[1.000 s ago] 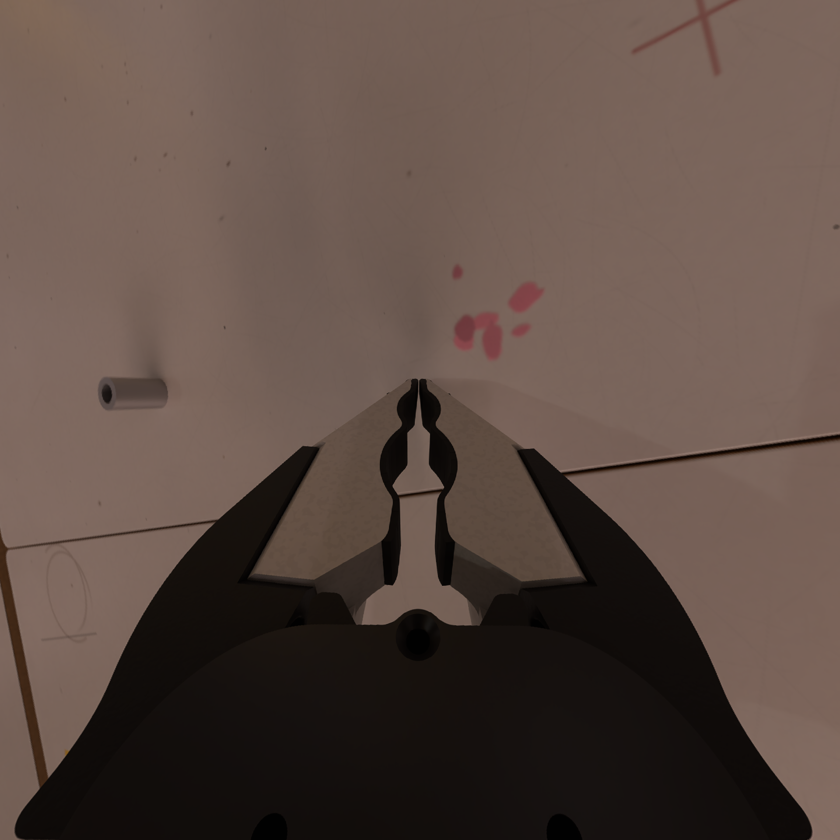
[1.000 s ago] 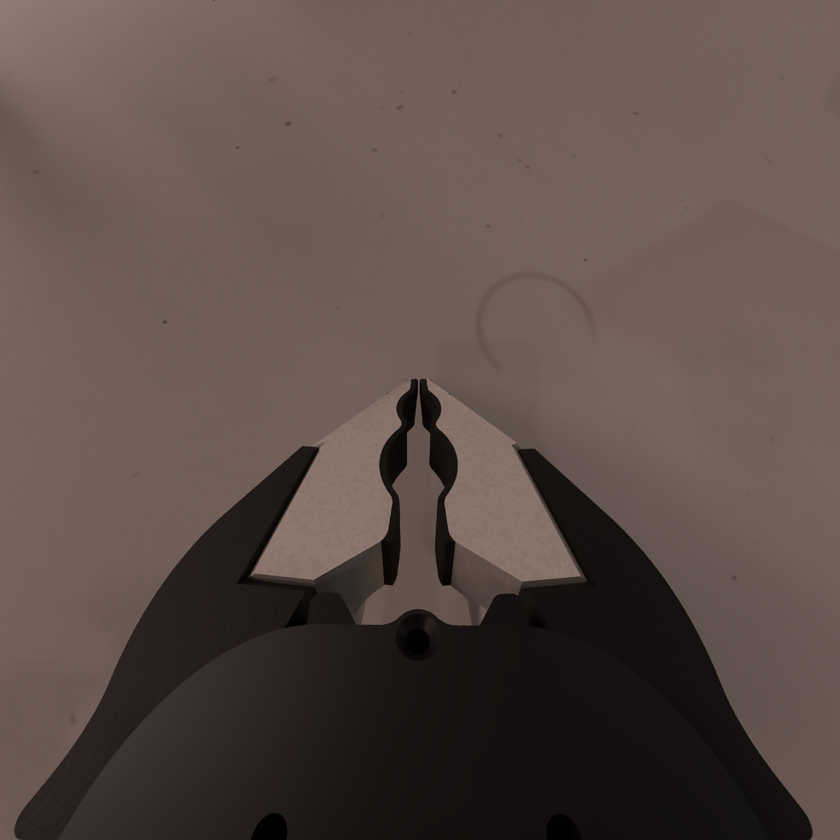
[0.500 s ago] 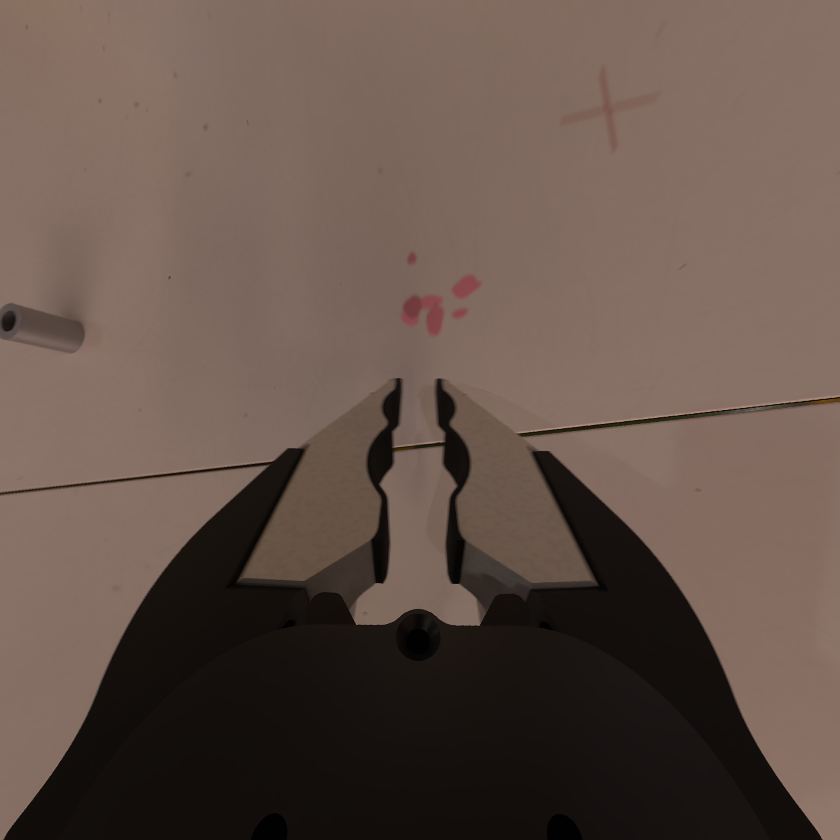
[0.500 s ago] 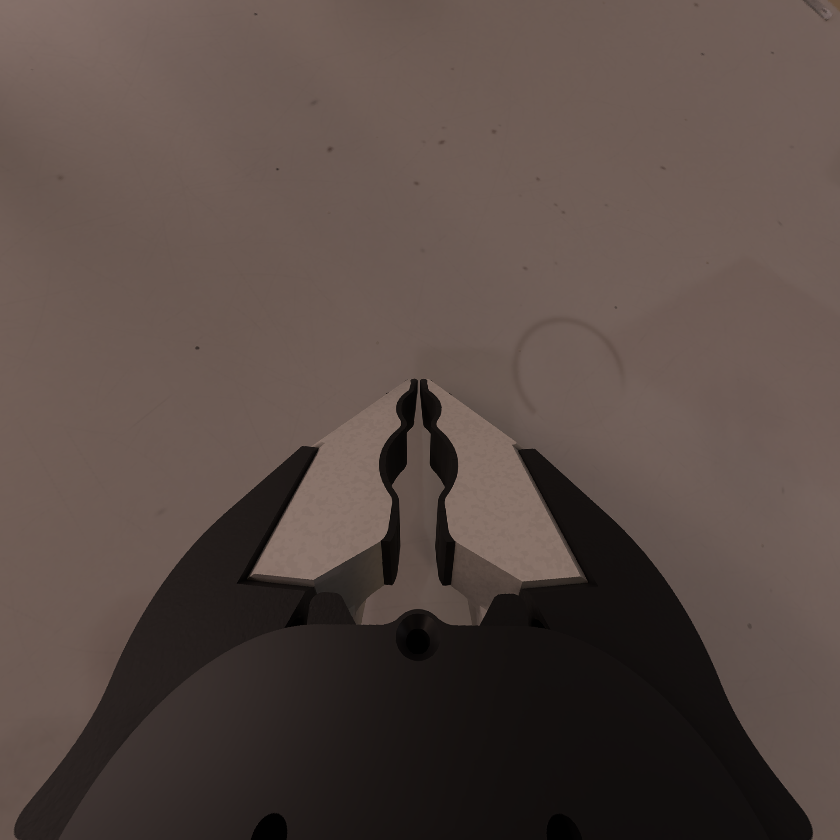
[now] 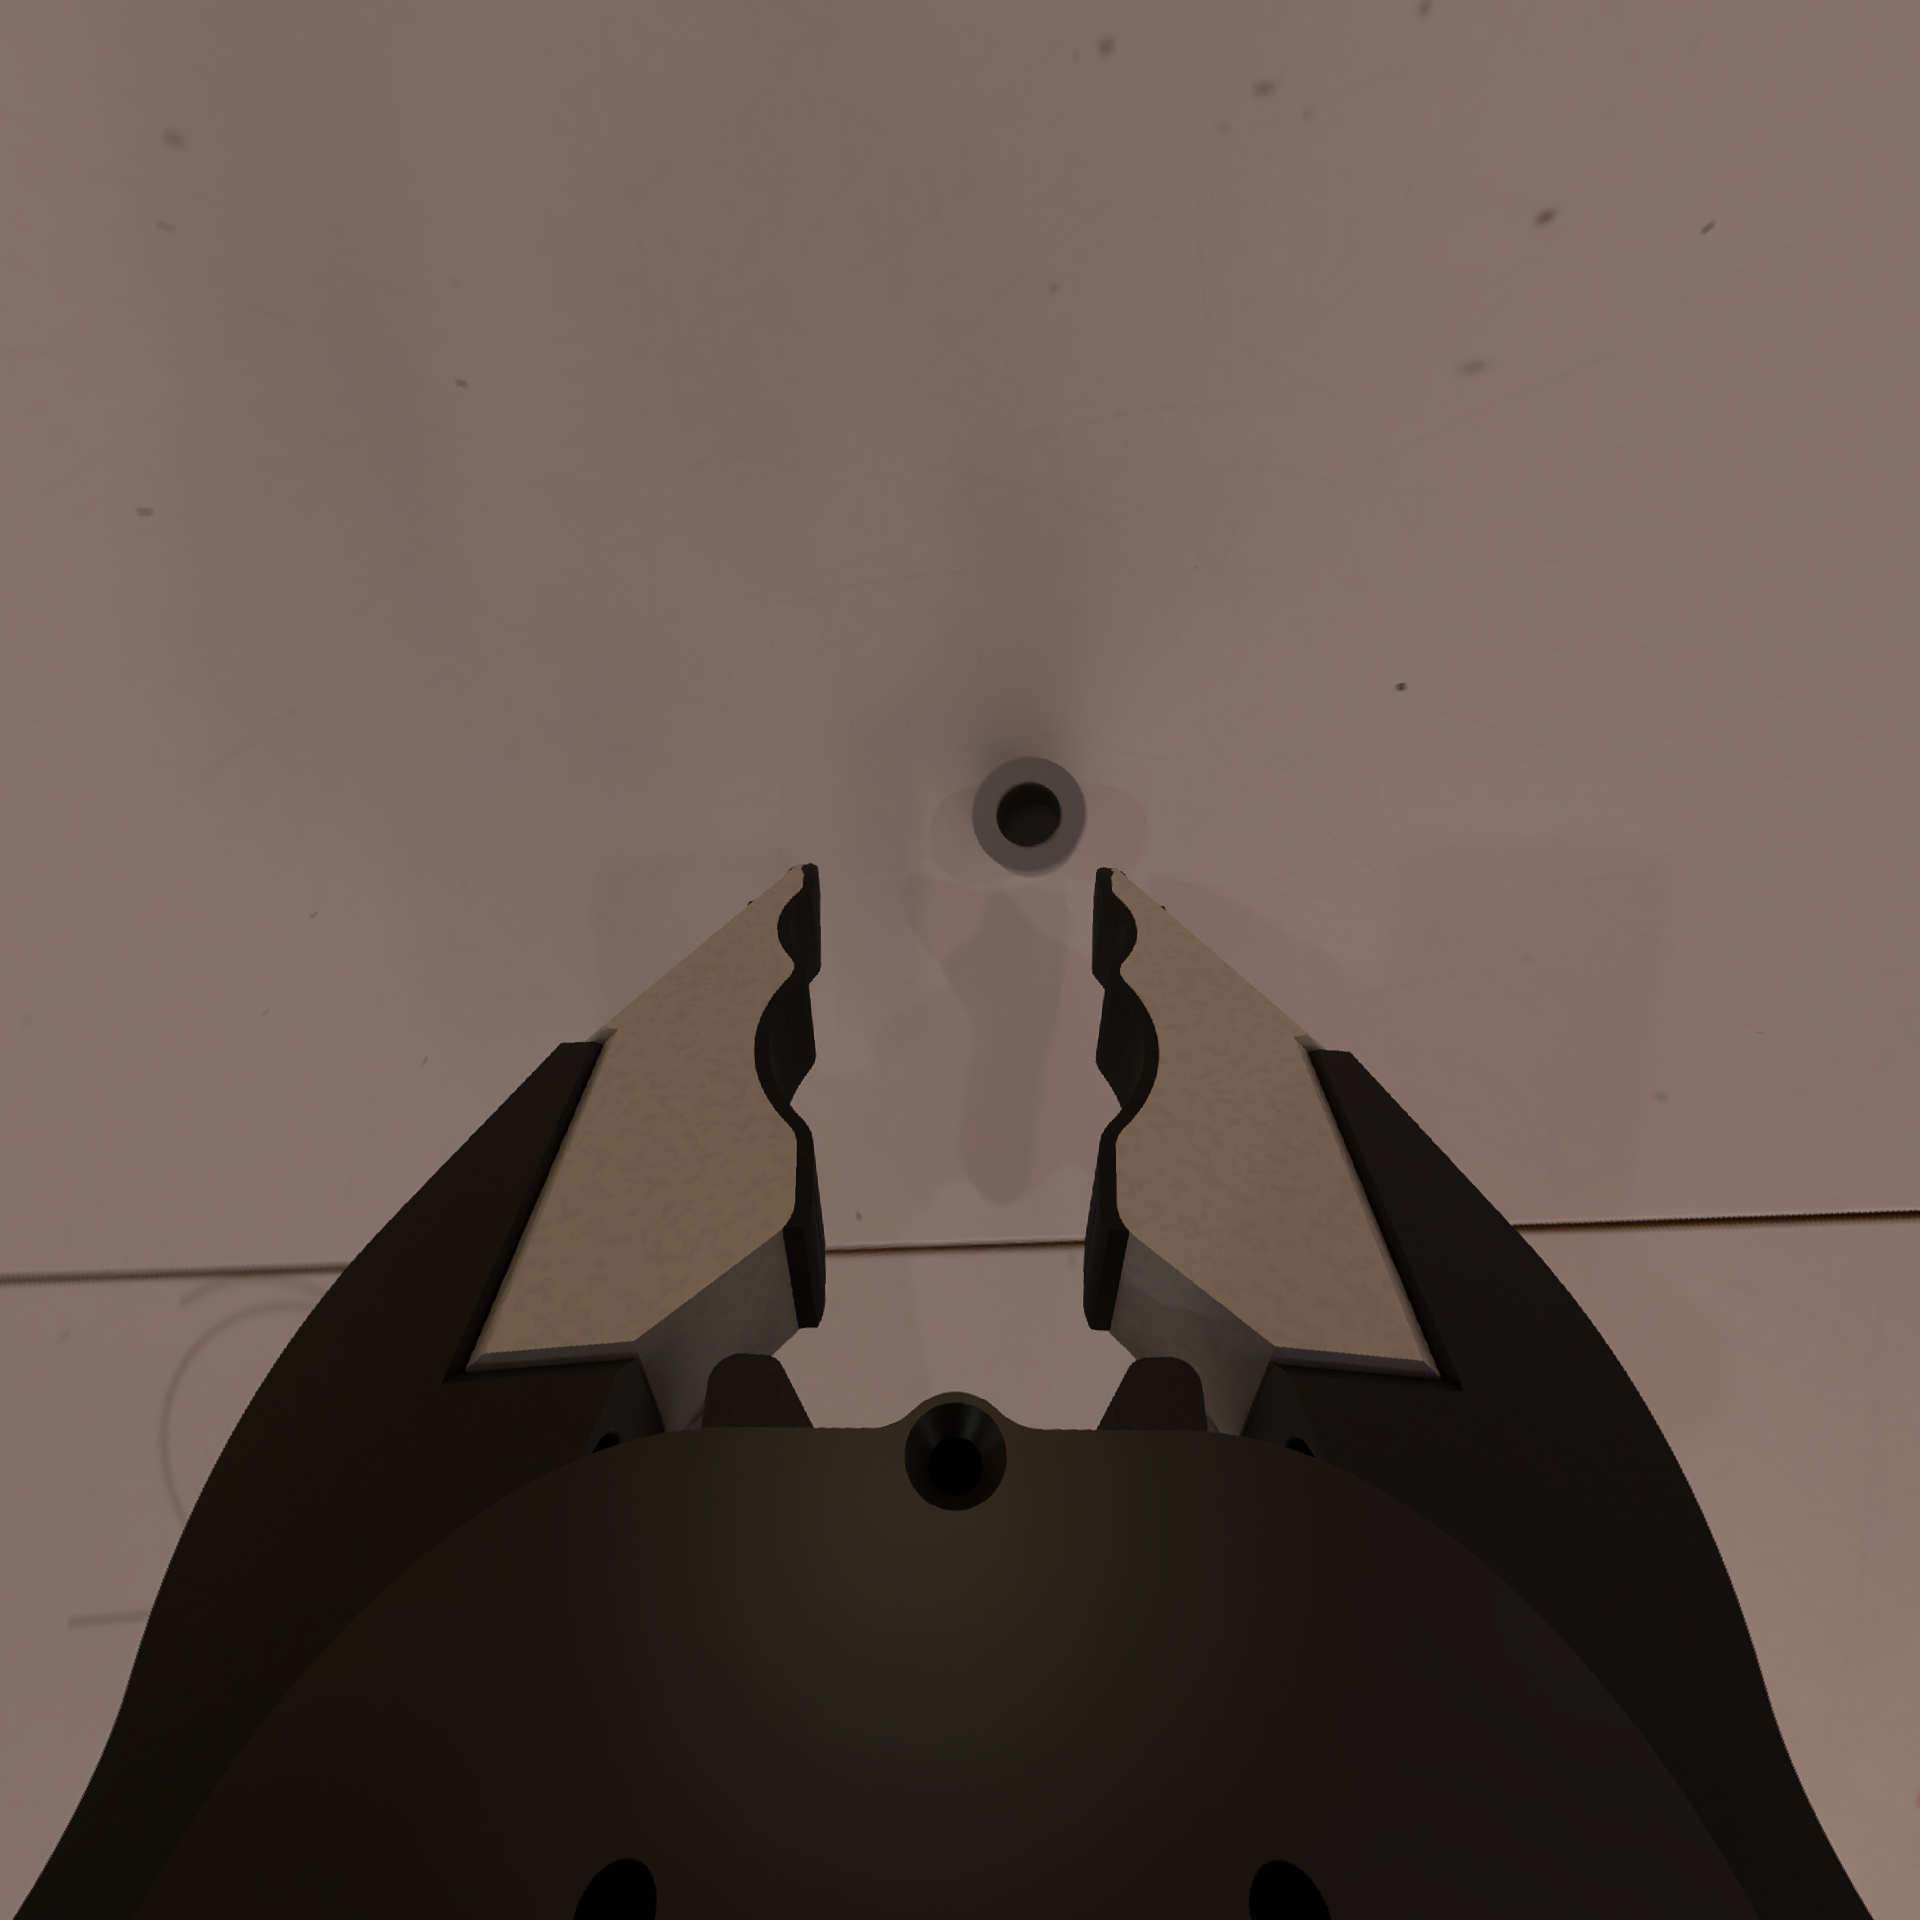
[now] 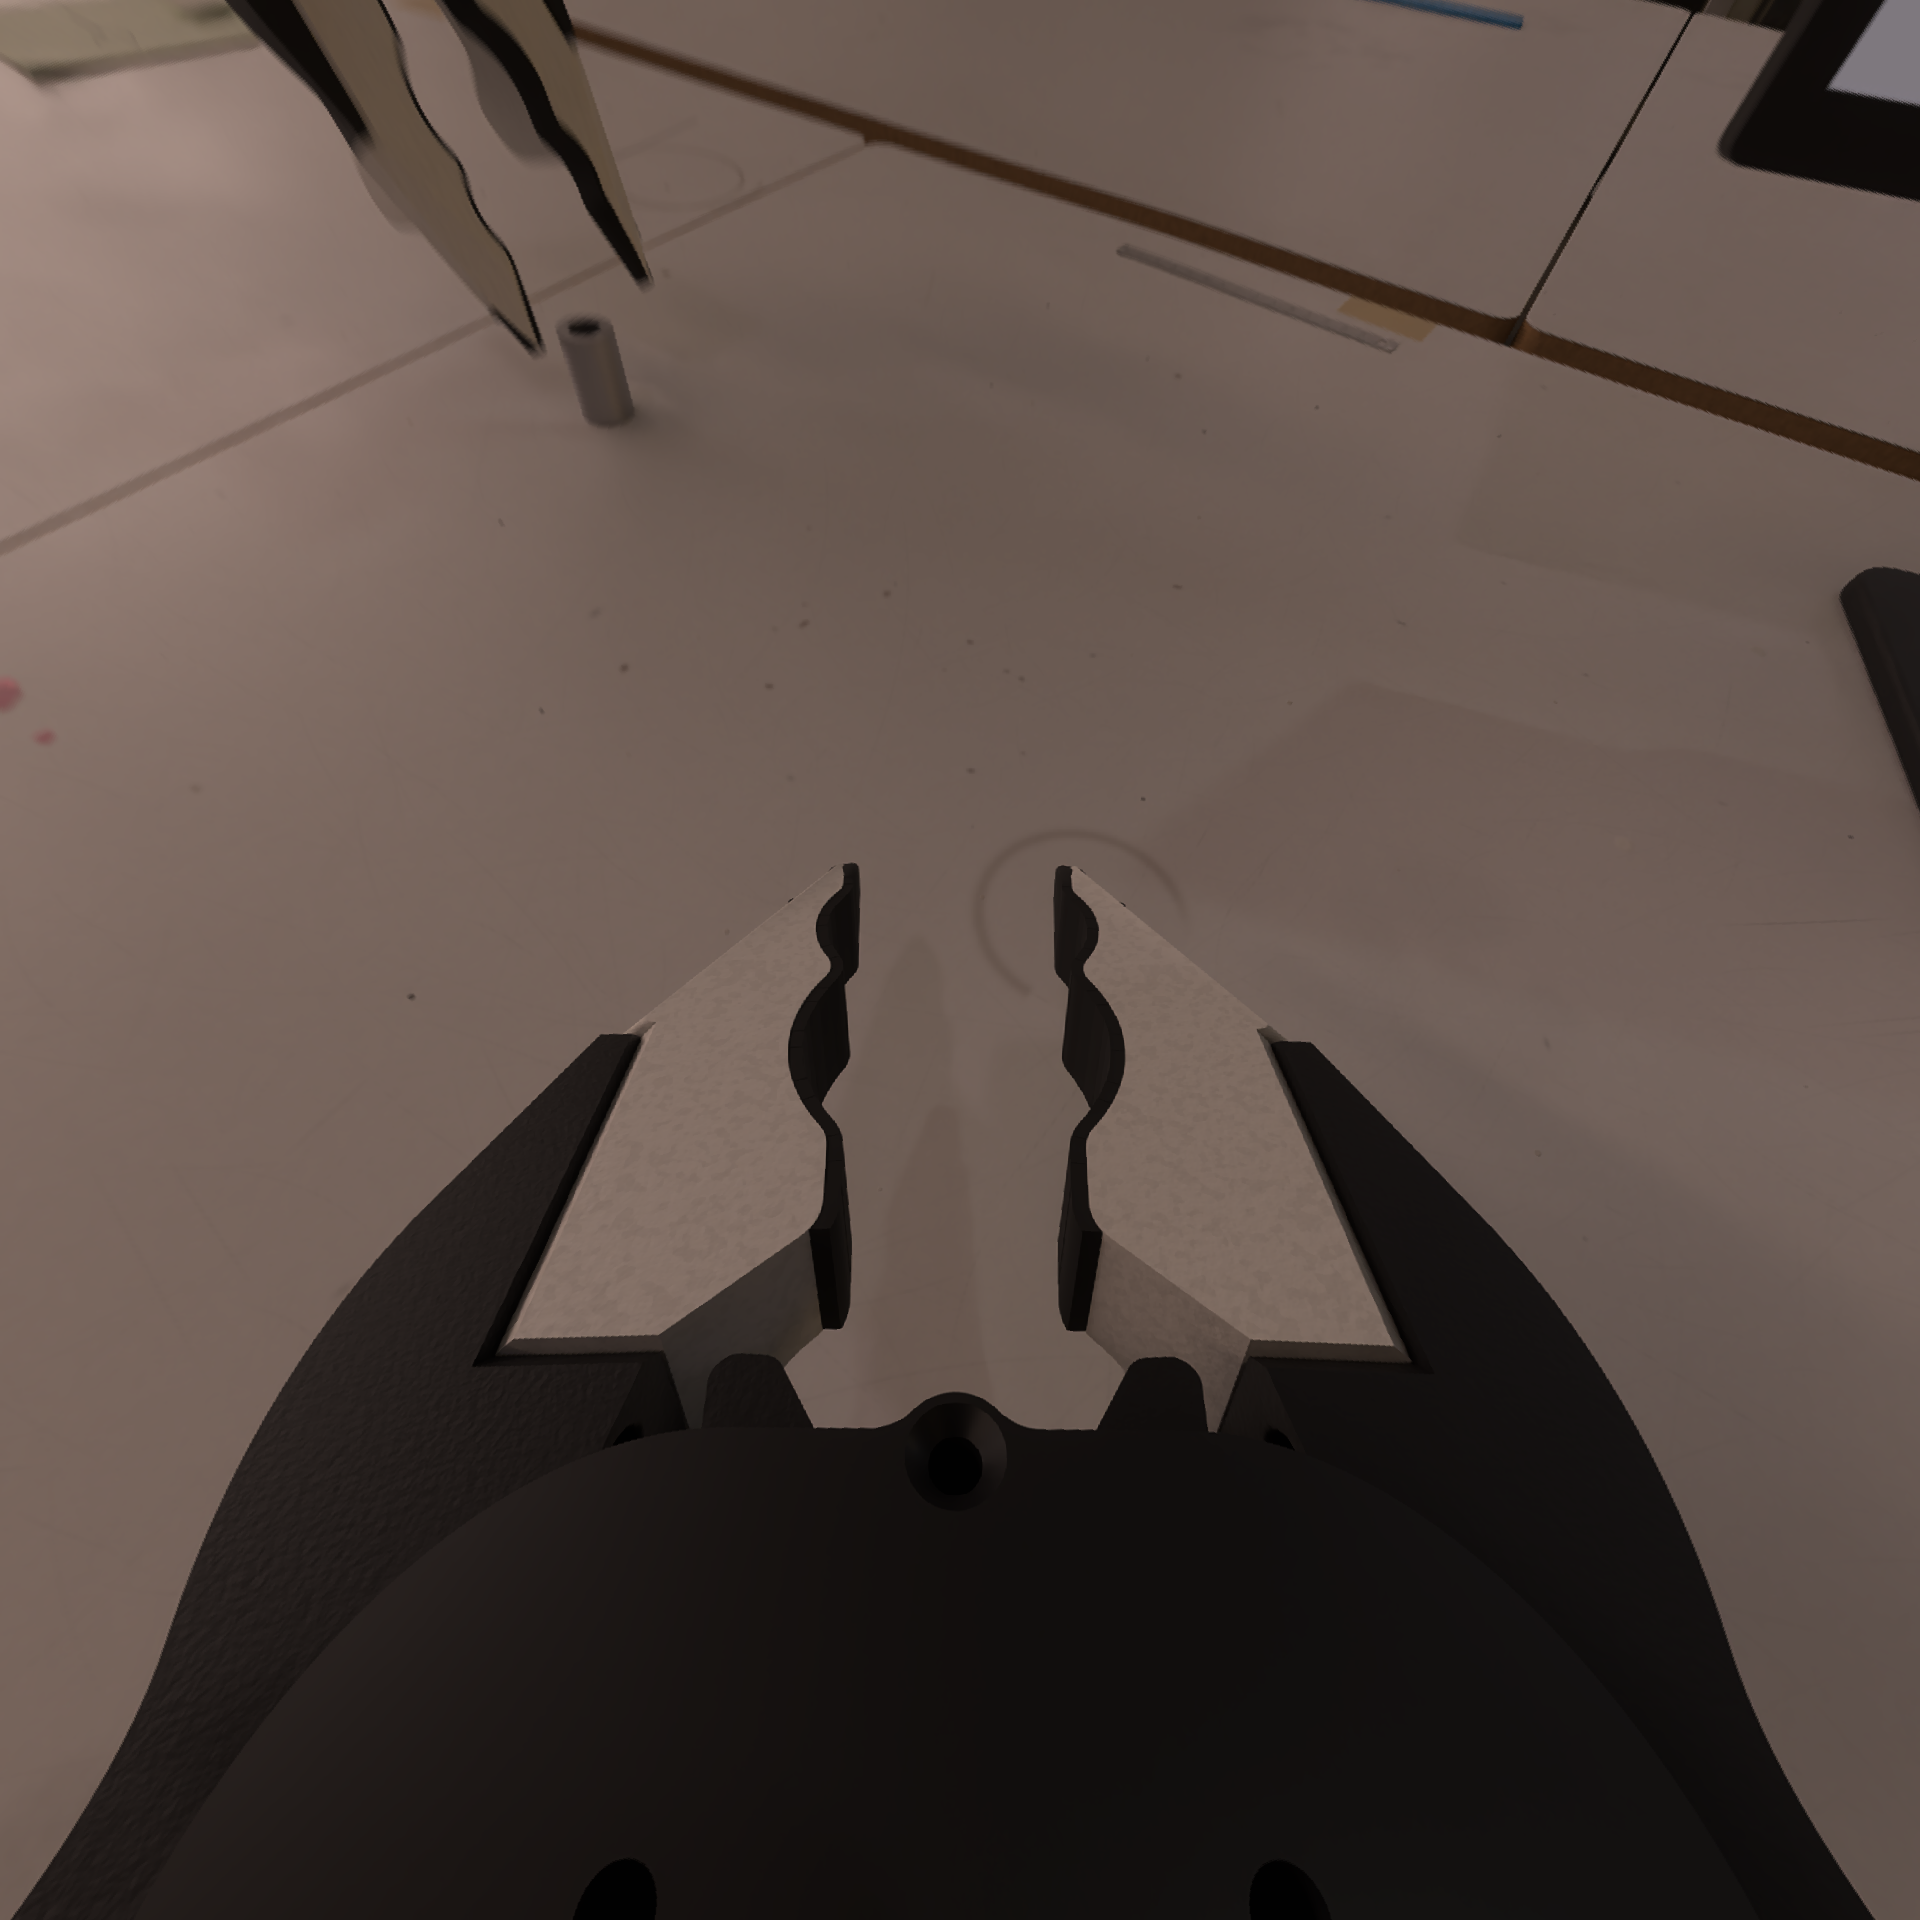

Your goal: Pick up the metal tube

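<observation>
The metal tube (image 5: 1029,816) is a short grey cylinder standing upright on the pale table. In the left wrist view I see its open top end-on. My left gripper (image 5: 956,873) is open and points down at it; the tube lies just beyond the fingertips, slightly right of their midline. In the right wrist view the tube (image 6: 595,371) stands at the far left, with the left gripper (image 6: 586,311) just above it, not touching. My right gripper (image 6: 956,873) is open and empty, low over the table, far from the tube.
A thin metal strip (image 6: 1257,298) lies at the far right near a table seam (image 6: 1143,208). A dark screen (image 6: 1829,94) is at the top right corner. A dark flat object (image 6: 1886,675) is at the right edge. Pink stains (image 6: 10,694) mark the left edge.
My left gripper has opened wide and moved left until it is over the tube. My right gripper has opened and tilted up, so more of the table shows.
</observation>
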Robot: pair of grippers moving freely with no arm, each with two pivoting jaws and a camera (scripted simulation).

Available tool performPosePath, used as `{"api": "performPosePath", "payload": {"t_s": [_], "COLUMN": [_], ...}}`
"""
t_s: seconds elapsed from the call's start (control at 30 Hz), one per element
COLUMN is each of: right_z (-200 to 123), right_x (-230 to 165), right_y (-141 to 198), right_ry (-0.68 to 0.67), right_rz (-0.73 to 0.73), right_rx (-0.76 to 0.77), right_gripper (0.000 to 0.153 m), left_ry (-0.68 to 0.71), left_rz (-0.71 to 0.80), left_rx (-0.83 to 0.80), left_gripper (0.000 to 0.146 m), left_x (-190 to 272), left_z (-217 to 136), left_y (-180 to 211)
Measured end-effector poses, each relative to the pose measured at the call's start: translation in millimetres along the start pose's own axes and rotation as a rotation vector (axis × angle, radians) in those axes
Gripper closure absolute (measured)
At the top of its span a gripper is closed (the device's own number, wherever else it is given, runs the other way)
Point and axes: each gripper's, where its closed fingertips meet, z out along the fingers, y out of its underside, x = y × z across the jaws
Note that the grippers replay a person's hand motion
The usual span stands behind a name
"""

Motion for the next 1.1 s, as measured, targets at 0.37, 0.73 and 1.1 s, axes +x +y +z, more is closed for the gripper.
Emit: {"api": "performPosePath", "payload": {"t_s": [0.37,0.73,1.1], "right_z": [-17,-82,-15], "right_x": [2,-86,-412], "right_y": [-22,-89,-116], "right_ry": [-0.037,0.125,-0.341], "right_rz": [0.06,-0.054,0.053], "right_rx": [0.123,0.415,0.628], "right_gripper": [0.122,0.12,0.089], "left_ry": [-0.107,-0.452,-0.118], "left_rz": [0.142,-0.108,-0.565], "left_rx": [0.0,0.501,1.55], "left_gripper": [0.124,0.124,0.124], "left_x": [15,57,261], "left_z": [14,-144,-296], "left_y": [-6,22,34]}}
